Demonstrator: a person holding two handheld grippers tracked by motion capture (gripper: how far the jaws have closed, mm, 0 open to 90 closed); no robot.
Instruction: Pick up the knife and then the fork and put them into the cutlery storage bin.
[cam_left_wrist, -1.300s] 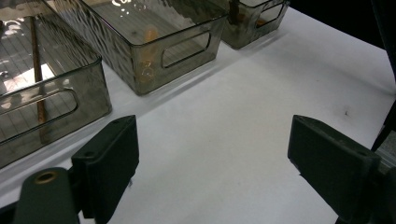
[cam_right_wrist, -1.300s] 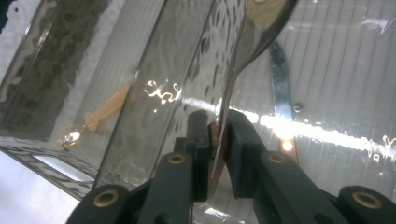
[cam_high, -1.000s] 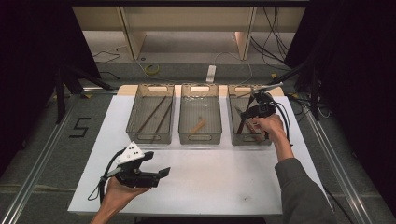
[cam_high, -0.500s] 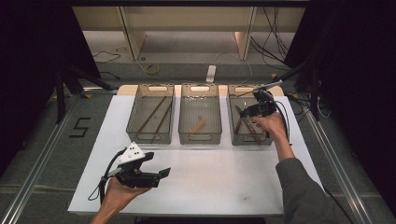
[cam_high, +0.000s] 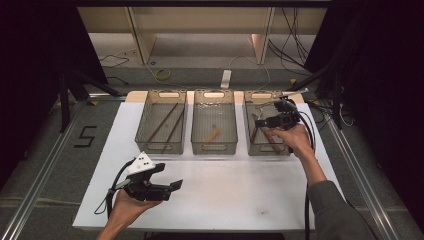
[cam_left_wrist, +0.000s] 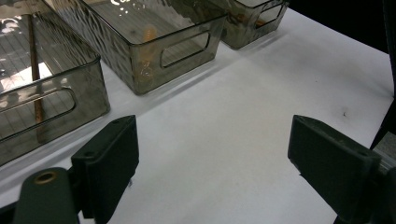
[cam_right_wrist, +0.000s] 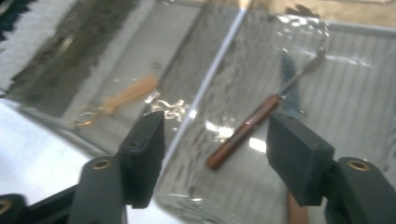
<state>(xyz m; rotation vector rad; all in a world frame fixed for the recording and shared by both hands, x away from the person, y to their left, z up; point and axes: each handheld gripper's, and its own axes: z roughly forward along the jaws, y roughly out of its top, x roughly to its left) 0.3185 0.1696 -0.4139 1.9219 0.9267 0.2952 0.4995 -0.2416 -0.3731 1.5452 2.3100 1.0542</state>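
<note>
Three clear bins stand in a row at the back of the white table (cam_high: 240, 195). My right gripper (cam_high: 258, 122) hovers open over the right bin (cam_high: 267, 151). In the right gripper view its jaws (cam_right_wrist: 219, 156) stand wide apart above a brown-handled fork (cam_right_wrist: 243, 130) and a knife blade (cam_right_wrist: 290, 84) lying in that bin. My left gripper (cam_high: 173, 186) is held low near the table's front left, open, with bare white table between its jaws (cam_left_wrist: 215, 163). Nothing is held by either gripper.
The left bin (cam_high: 159, 149) holds two long brown sticks (cam_high: 162, 122). The middle bin (cam_high: 215, 149) holds a short wooden-handled piece (cam_high: 212, 135), also seen as an orange piece (cam_right_wrist: 126, 95). Dark curtains flank the table, and cables trail at the right.
My right gripper has shifted slightly over the right bin, its jaws now pointing more to the left. The left gripper has stayed where it was.
</note>
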